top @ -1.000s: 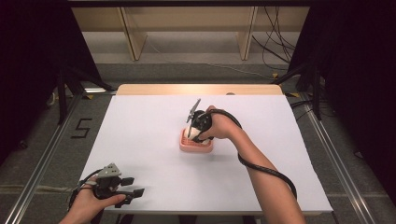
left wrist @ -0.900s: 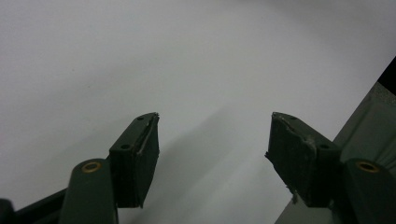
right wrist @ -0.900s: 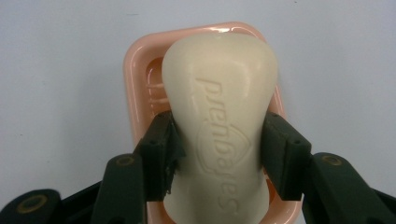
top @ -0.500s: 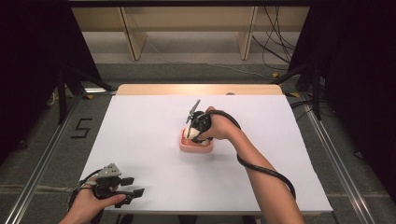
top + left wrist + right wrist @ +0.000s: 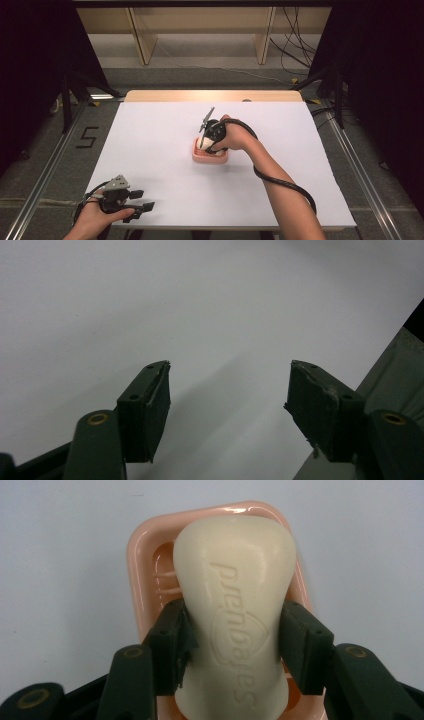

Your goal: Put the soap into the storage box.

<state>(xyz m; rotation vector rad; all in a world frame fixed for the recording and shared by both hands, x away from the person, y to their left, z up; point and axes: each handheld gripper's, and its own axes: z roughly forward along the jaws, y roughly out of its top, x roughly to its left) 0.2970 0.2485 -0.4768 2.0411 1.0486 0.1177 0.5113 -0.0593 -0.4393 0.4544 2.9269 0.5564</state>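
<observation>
A white table [image 5: 150, 135] stands on a grey floor, with dark curtains at both sides and a pale wooden frame beyond its far edge. Near the middle of the table, the right gripper [image 5: 235, 640] points down, its two black jaws pressed against the sides of a cream bar of soap [image 5: 237, 595]. The soap carries raised lettering on its upper face and sits over a pink soap dish [image 5: 145, 555], whose rim shows around the bar's far end; whether the bar rests on the dish or is just above it cannot be told. In the high view the same gripper [image 5: 204, 146] sits right at the dish [image 5: 199, 156], with the cable looping back along the person's forearm. Well apart, at the near left corner of the table, the left gripper [image 5: 227, 395] is held low over the bare white surface, its jaws spread wide with nothing between them.
</observation>
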